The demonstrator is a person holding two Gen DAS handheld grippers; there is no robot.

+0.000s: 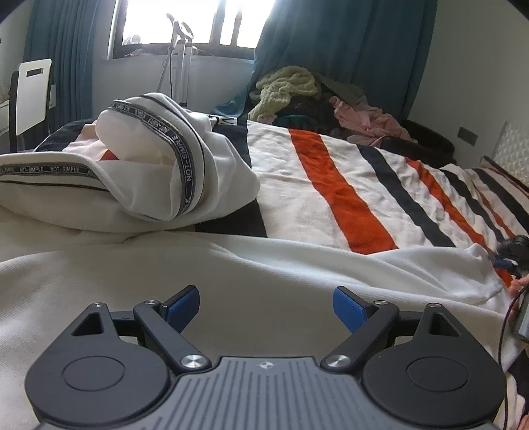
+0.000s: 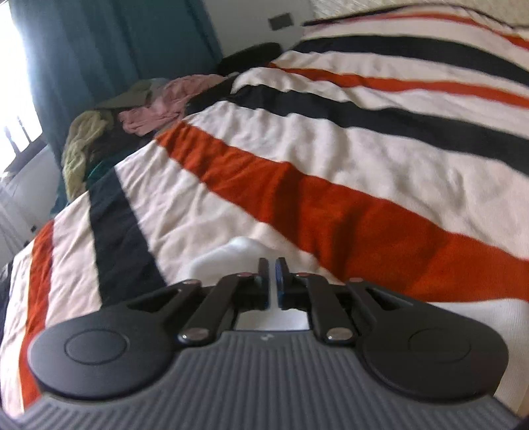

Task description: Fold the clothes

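Left gripper (image 1: 266,309): I hold it low and level, jaws spread wide, nothing between them; the white garment (image 1: 231,271) lies flat under and ahead of them on the striped blanket (image 1: 347,185).

Right gripper (image 2: 271,281): I hold it tilted, jaws pinched onto a fold of the same white garment (image 2: 231,254).

Daylight from blown-out window (image 1: 195,20); left view sharp, right view motion-blurred; fisheye bending at edges.
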